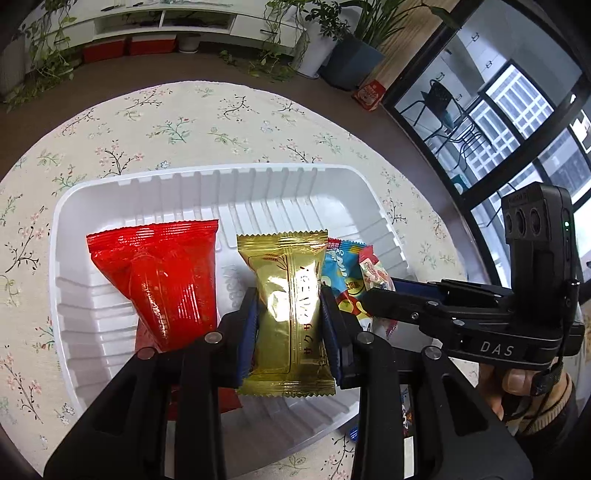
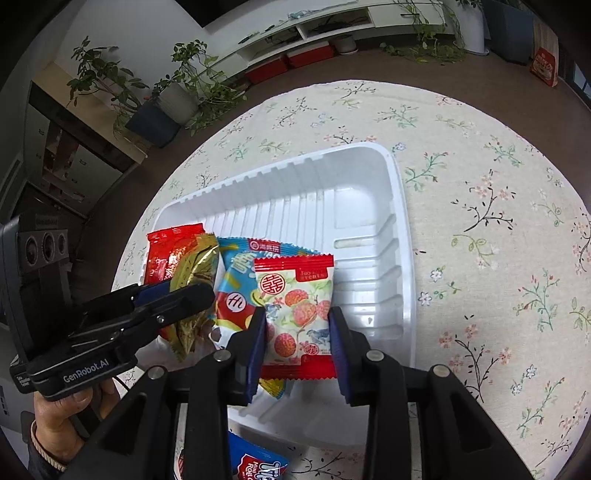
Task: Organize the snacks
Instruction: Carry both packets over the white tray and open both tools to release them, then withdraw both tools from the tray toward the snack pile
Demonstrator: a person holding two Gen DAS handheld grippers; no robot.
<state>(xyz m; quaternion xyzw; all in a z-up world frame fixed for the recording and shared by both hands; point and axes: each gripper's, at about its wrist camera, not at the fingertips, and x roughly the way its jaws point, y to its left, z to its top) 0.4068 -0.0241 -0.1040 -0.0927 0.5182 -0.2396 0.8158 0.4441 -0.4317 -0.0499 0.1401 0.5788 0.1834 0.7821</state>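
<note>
My left gripper [image 1: 290,314] clamps the gold packet [image 1: 288,310] over the white tray [image 1: 207,177]; my right gripper [image 2: 297,332] pinches the lychee packet [image 2: 297,314] just beside. I should lower both flat before letting go.

Four snack packets [image 2: 295,314] — one white tray [image 2: 400,229]

Beyond my tongs: round desk under cream floral tablecloth [image 1: 207,122]; potted green plants [image 2: 177,88] by low white shelf unit [image 1: 166,22]; red boxes [image 1: 127,48] beneath.
</note>
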